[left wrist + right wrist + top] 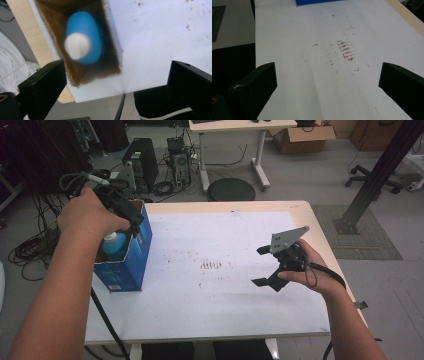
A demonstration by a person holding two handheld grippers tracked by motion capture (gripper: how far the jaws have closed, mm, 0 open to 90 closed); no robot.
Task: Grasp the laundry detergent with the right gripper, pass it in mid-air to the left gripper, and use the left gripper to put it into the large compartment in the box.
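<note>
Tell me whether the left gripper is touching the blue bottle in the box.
Apart. In the left gripper view the left gripper has open jaws above the box, and the blue bottle stands inside it, clear of both.

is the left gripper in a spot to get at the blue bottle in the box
Probably yes. The left gripper hangs right above the open blue box, jaws wide apart with nothing between them, and the blue bottle stands cap-up inside. The box walls sit close around it, so room looks tight.
</note>
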